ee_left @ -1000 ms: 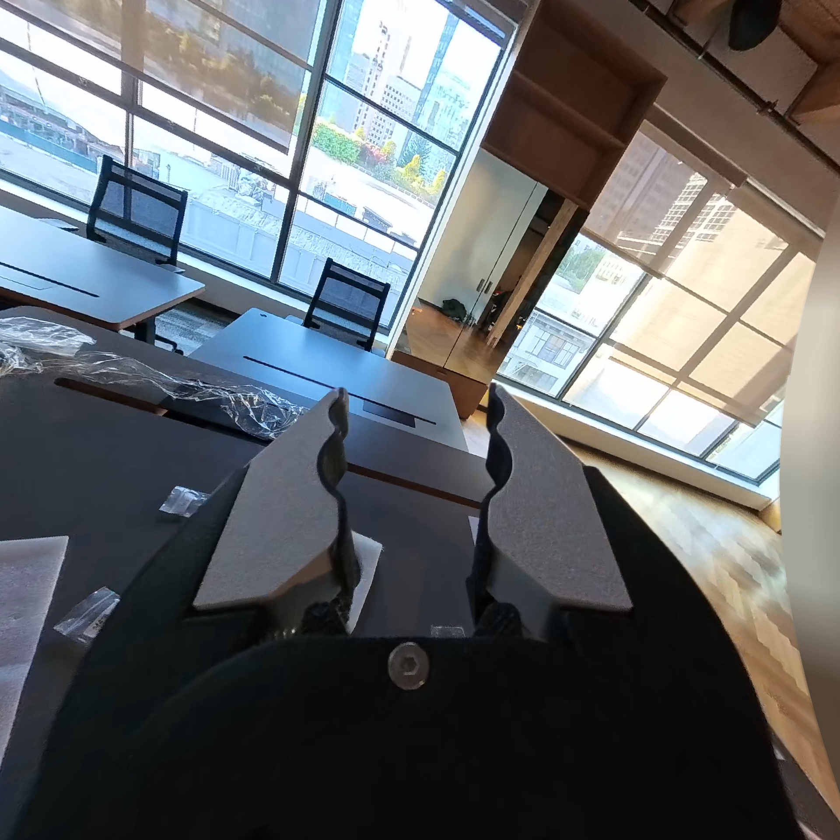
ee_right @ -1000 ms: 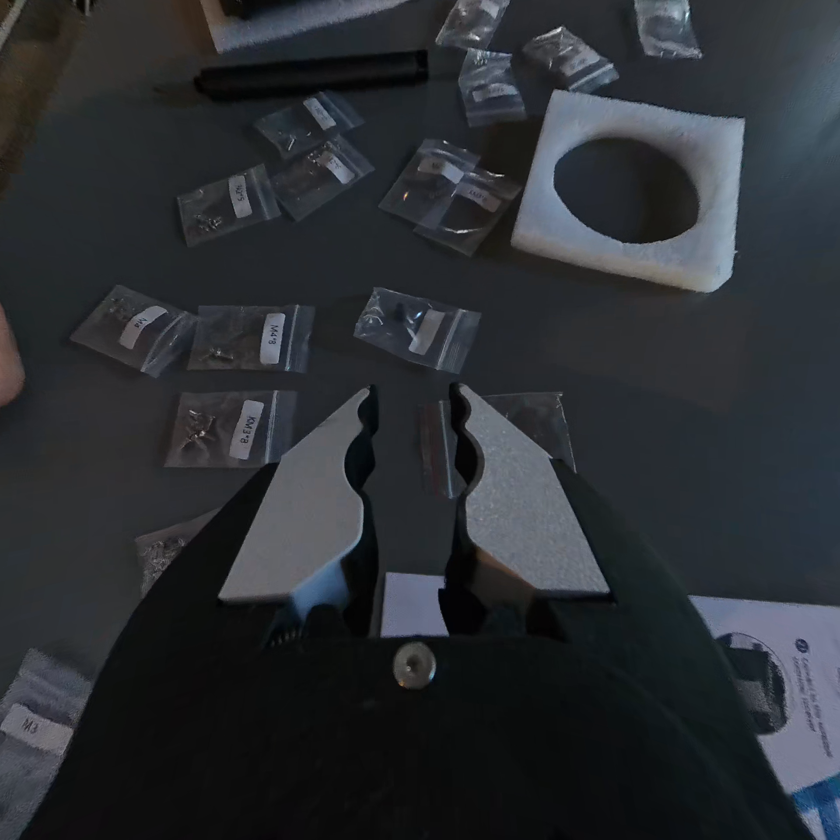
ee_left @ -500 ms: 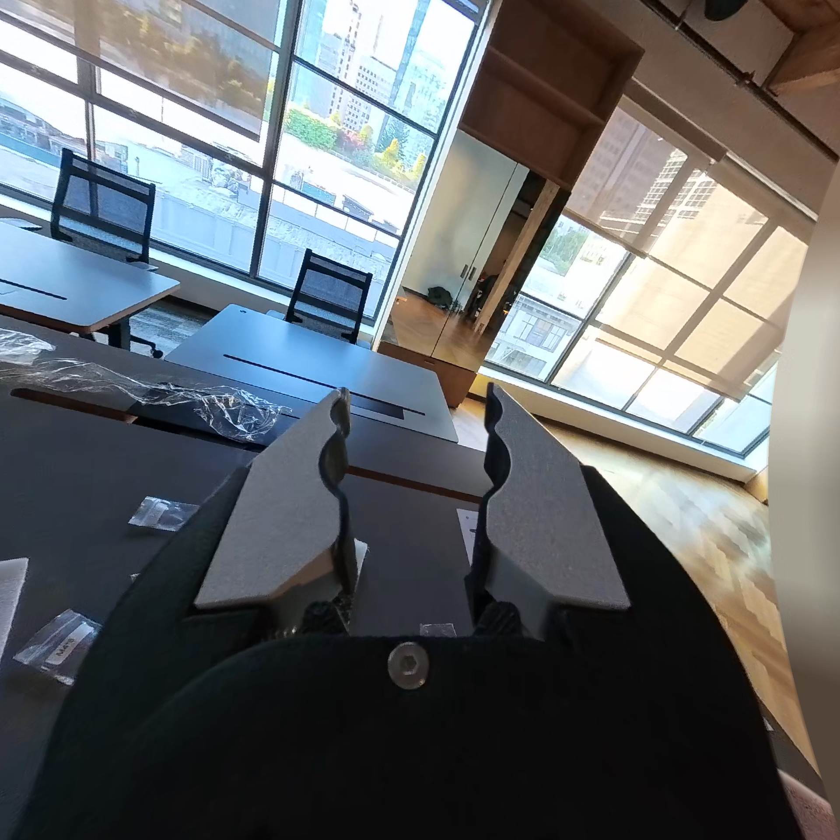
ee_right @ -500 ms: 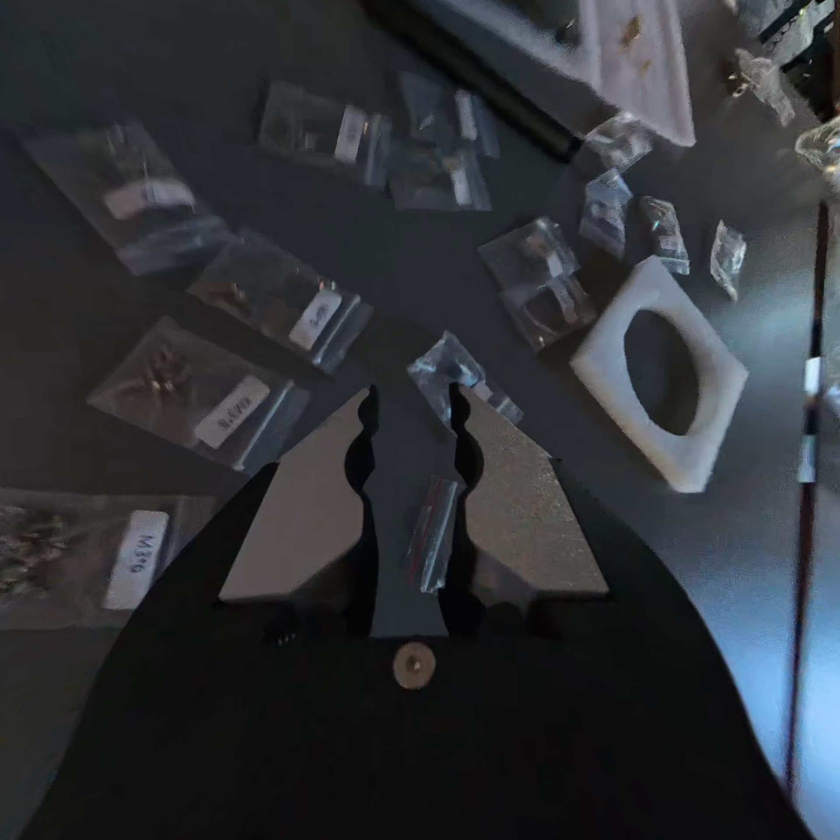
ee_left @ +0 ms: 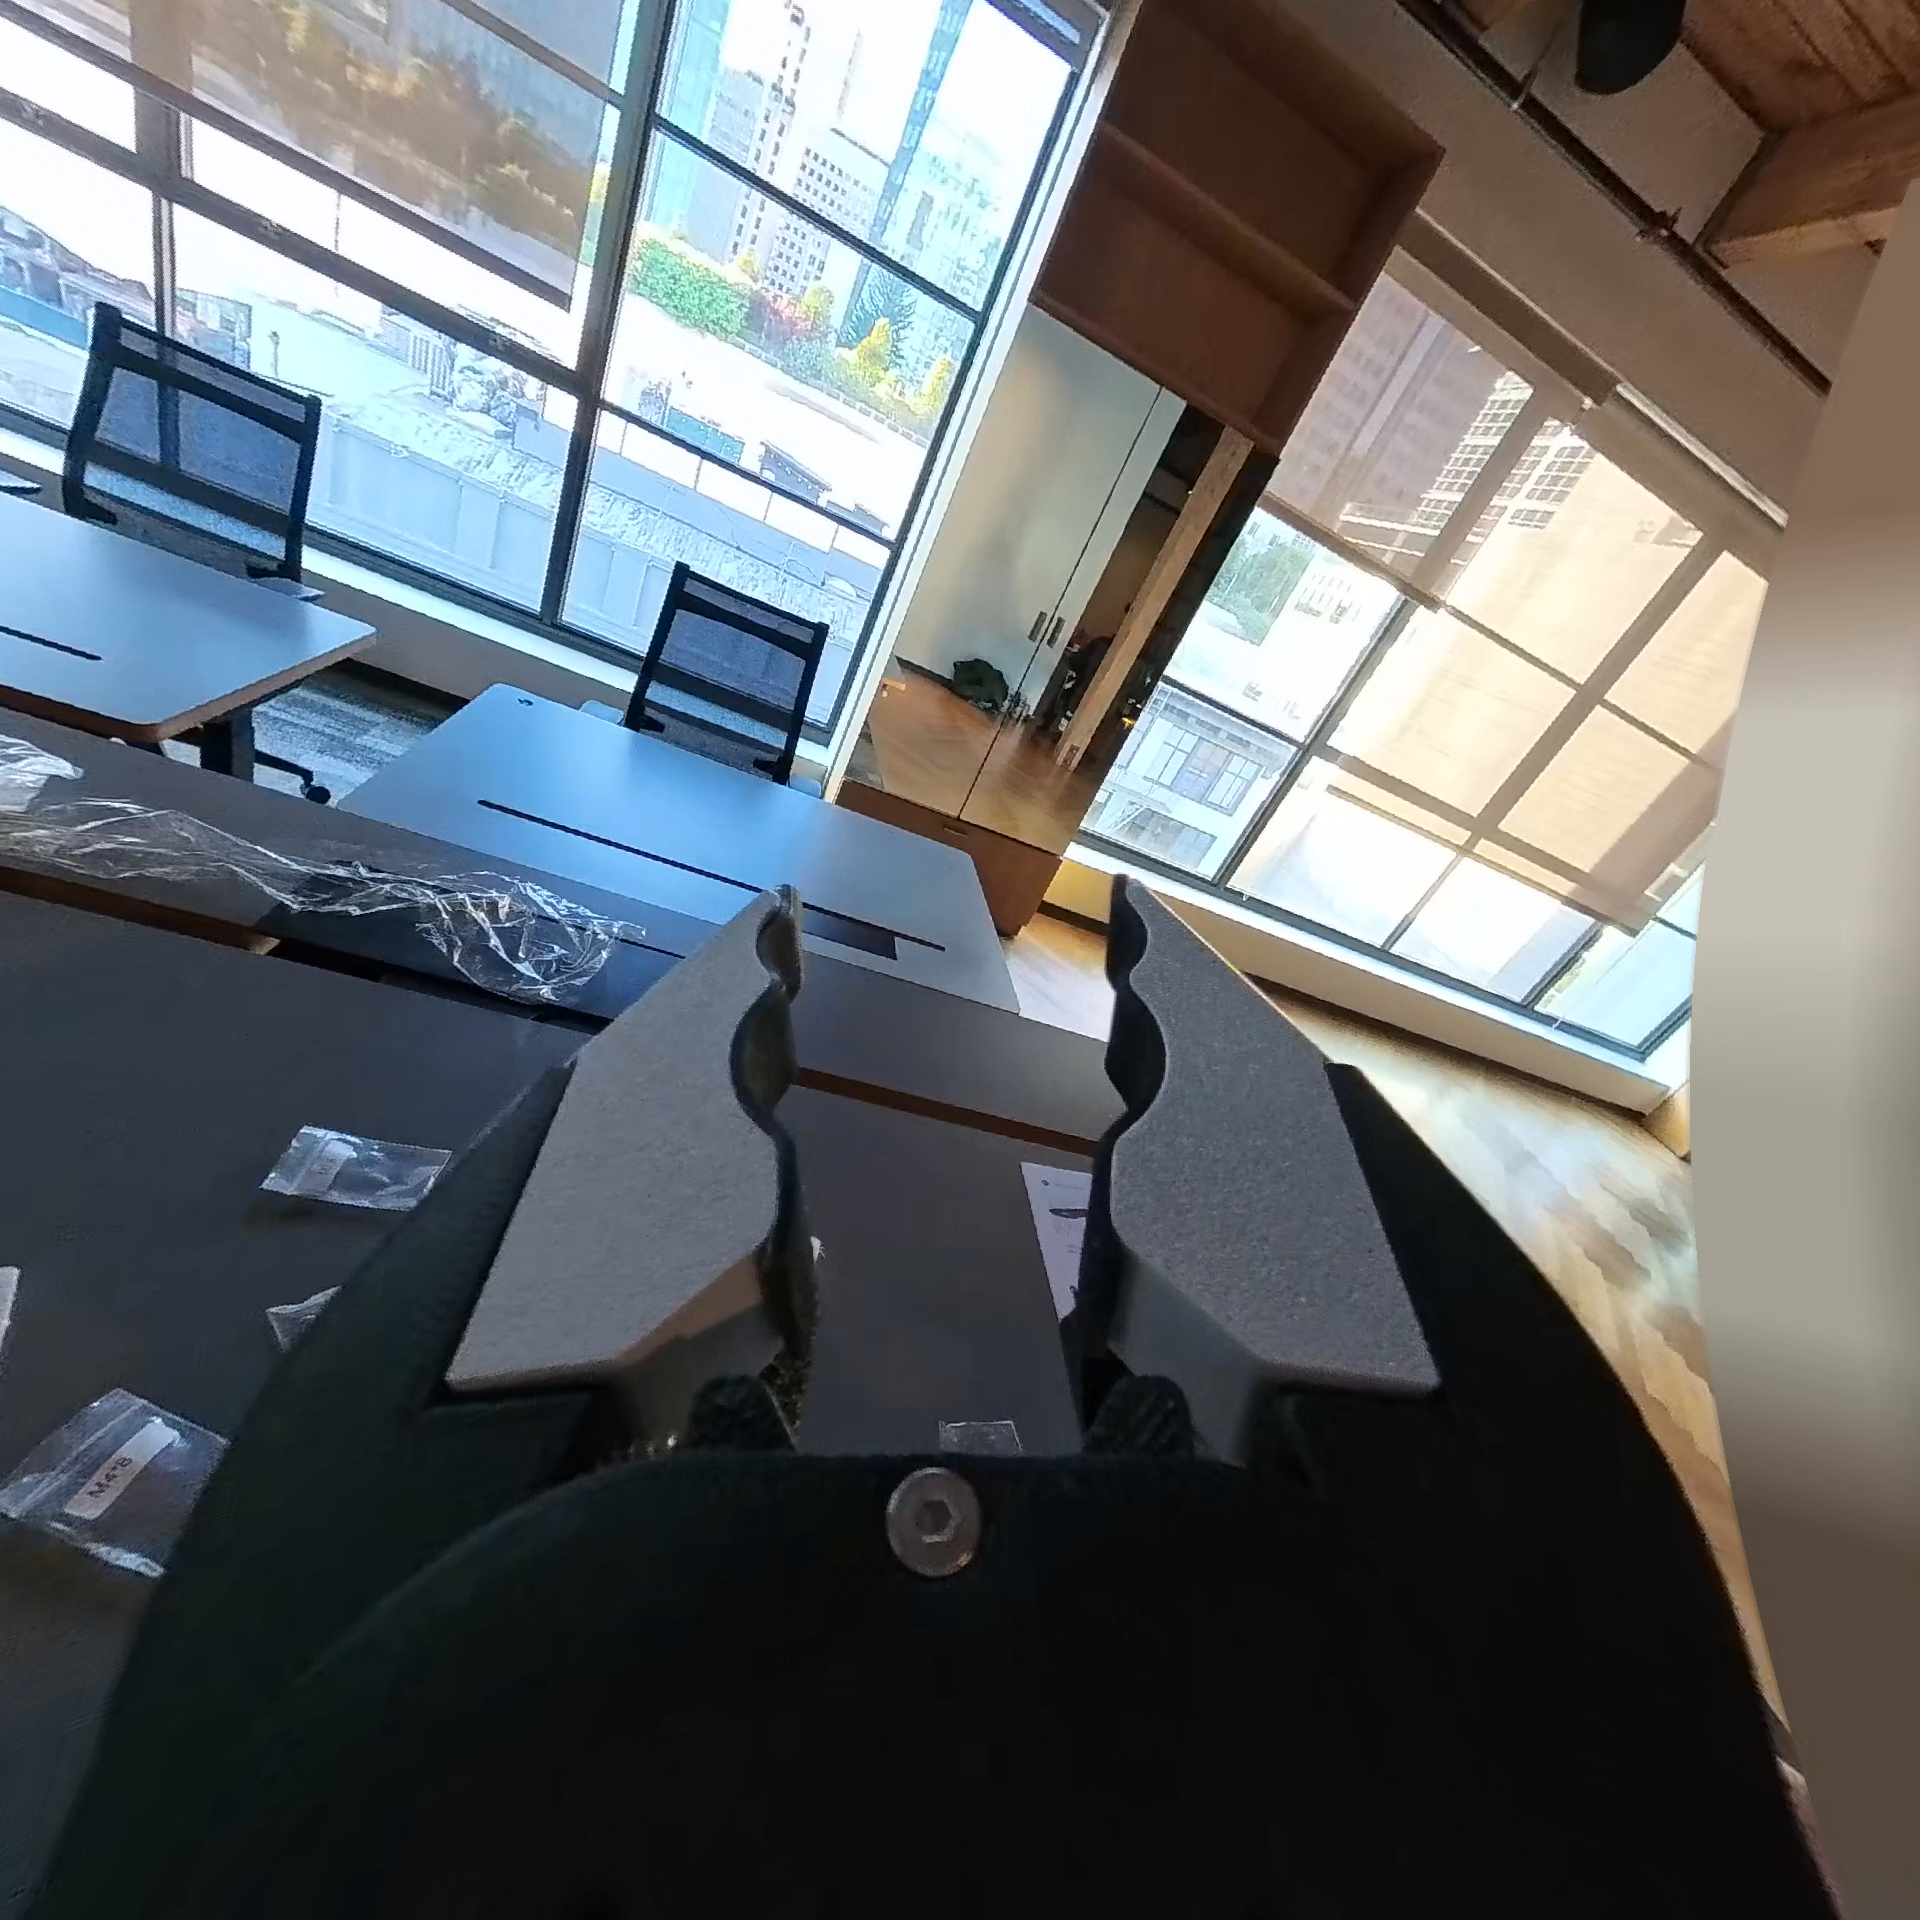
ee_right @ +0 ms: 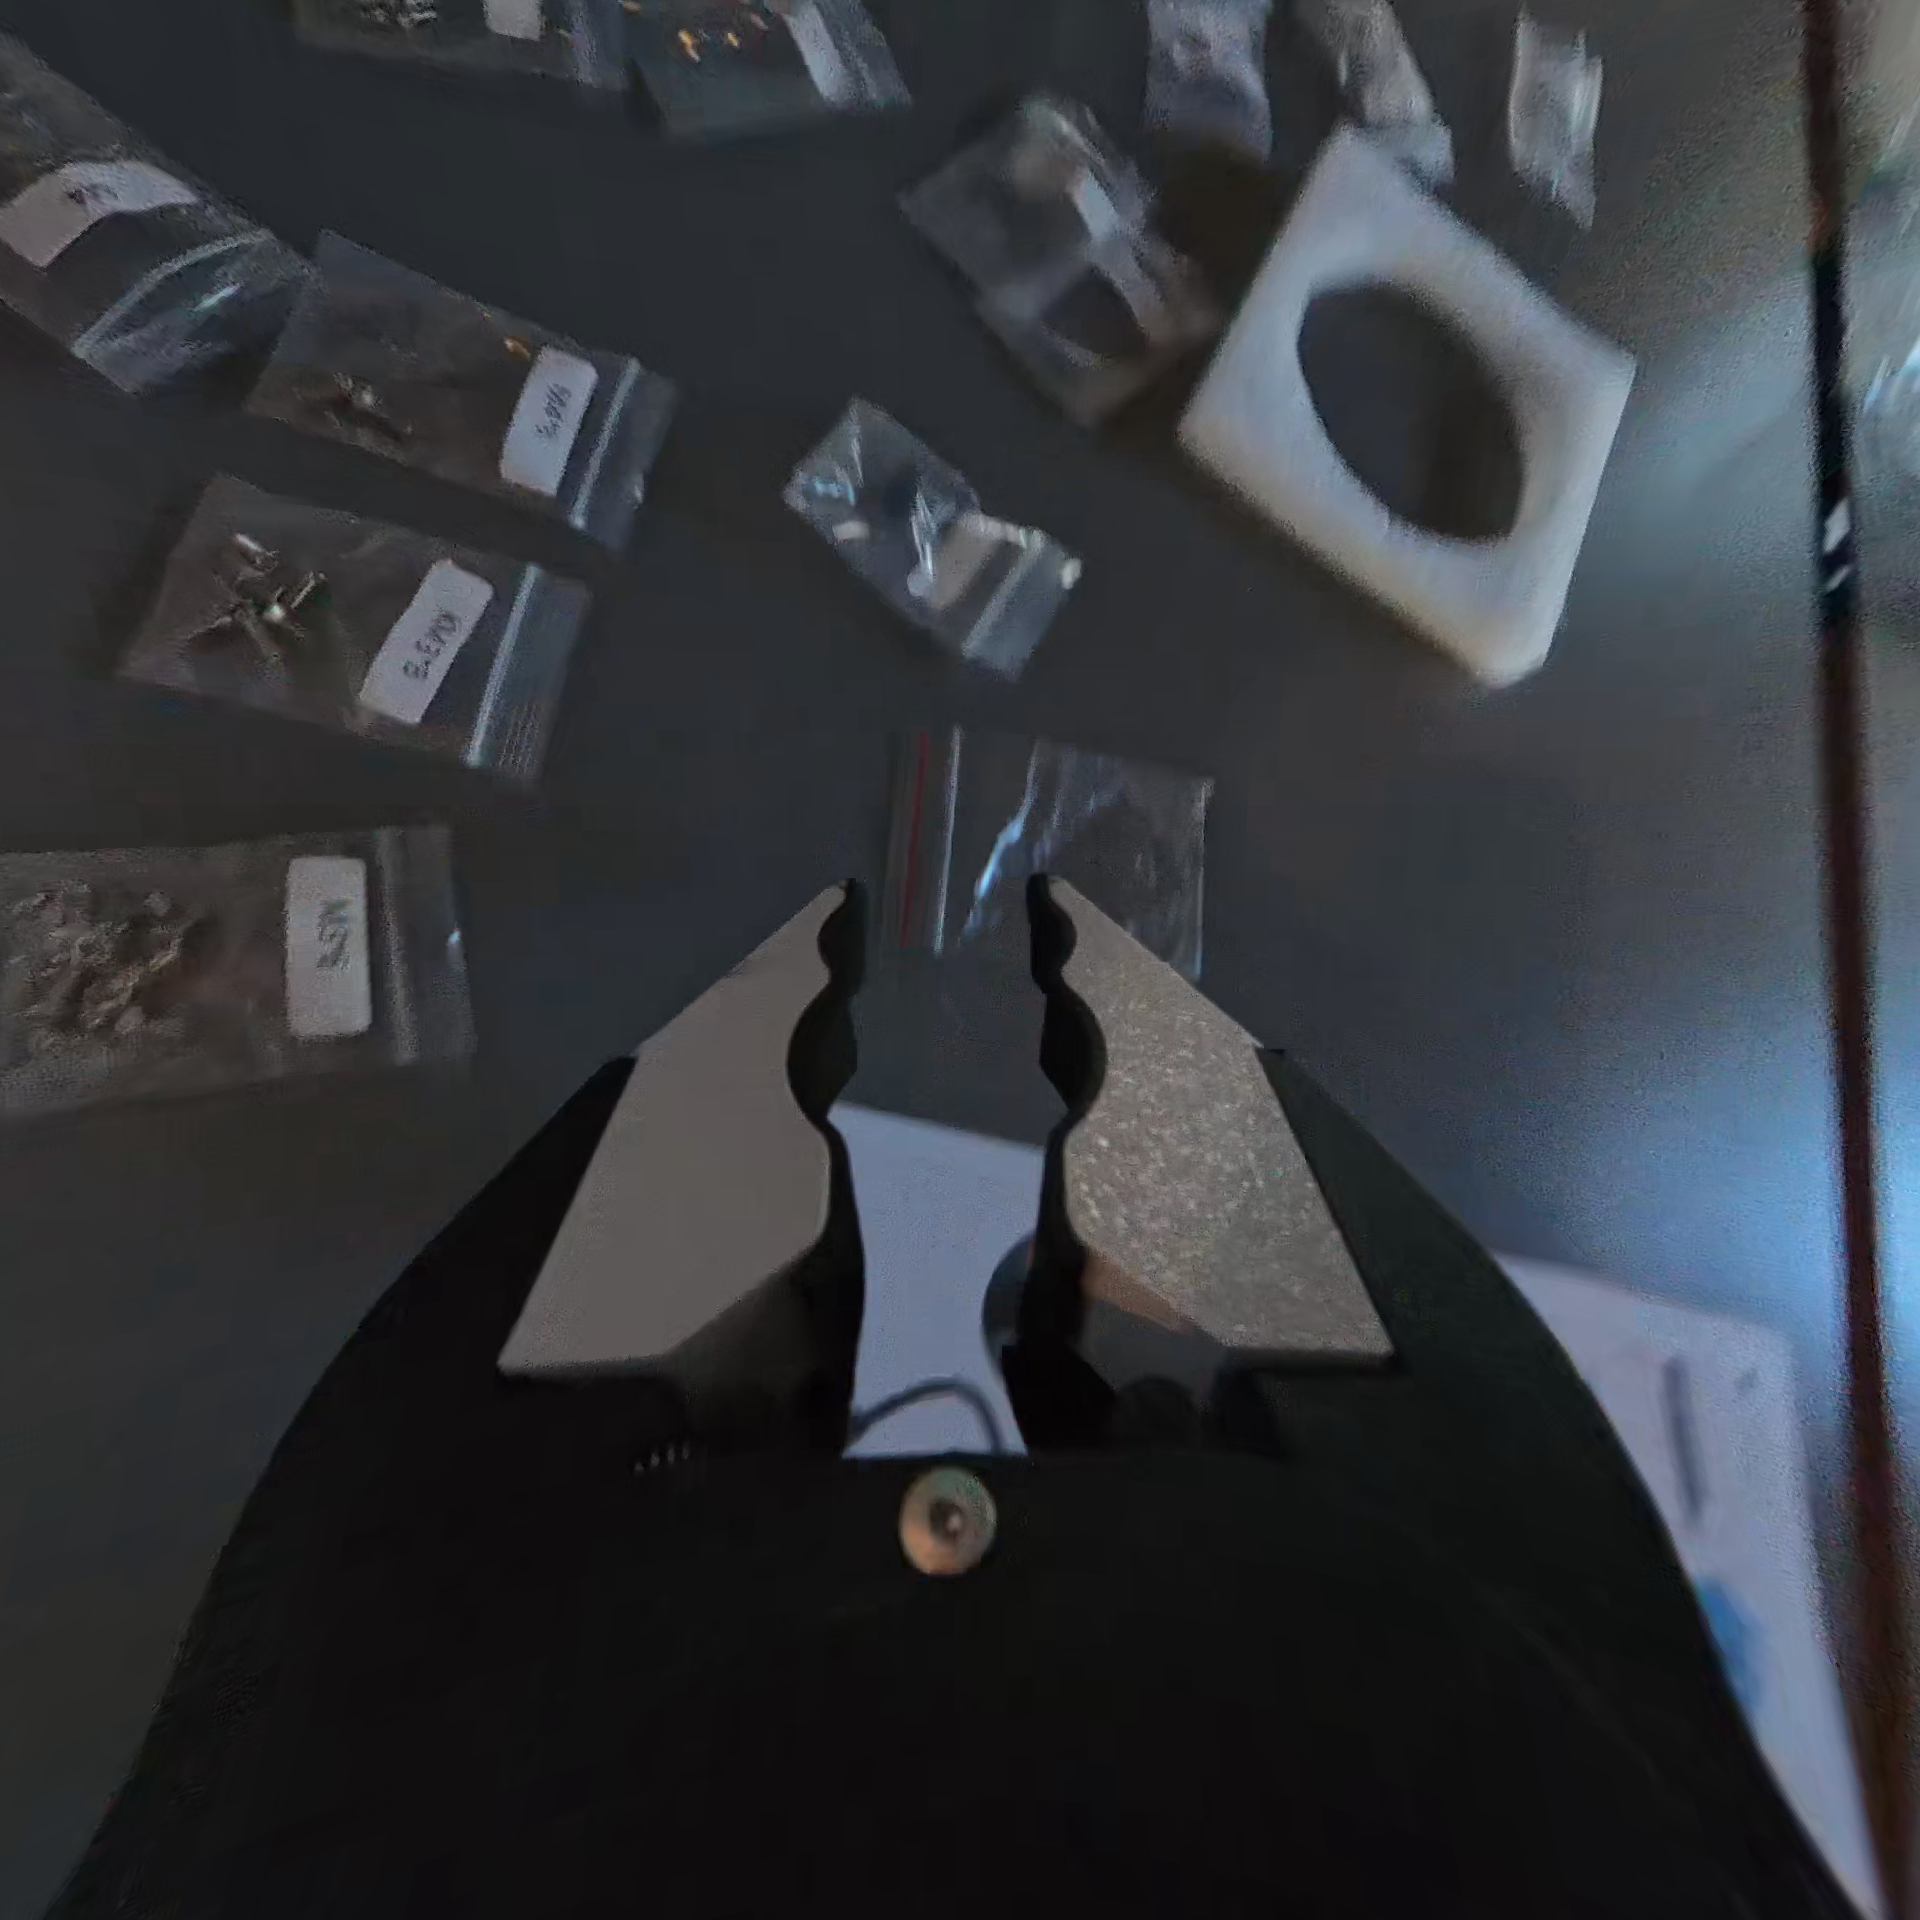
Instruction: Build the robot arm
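My right gripper (ee_right: 945, 888) hovers over a dark table (ee_right: 675, 831) with its jaws open and nothing pressed between the pads. A clear zip bag with a red strip (ee_right: 1091, 842) lies flat on the table just past its fingertips. A smaller clear bag (ee_right: 925, 530) lies farther off. Labelled bags of small metal parts (ee_right: 353, 623) (ee_right: 208, 956) lie to the left. My left gripper (ee_left: 951, 894) is open and empty. It is raised over the same dark table (ee_left: 208, 1091) and points toward the windows.
A white foam square with a round hole (ee_right: 1403, 405) lies at the upper right. A white printed sheet (ee_right: 925, 1247) lies under my right gripper. In the left wrist view there are crumpled plastic wrap (ee_left: 468, 925), small bags (ee_left: 353, 1169), grey desks (ee_left: 675, 831) and chairs (ee_left: 727, 675). There is about 35 cm between the tips of the two grippers.
The right wrist view has swung and is blurred. The red-strip bag showed between the right fingers half a second ago and now lies beyond the tips. The left gripper has barely shifted.
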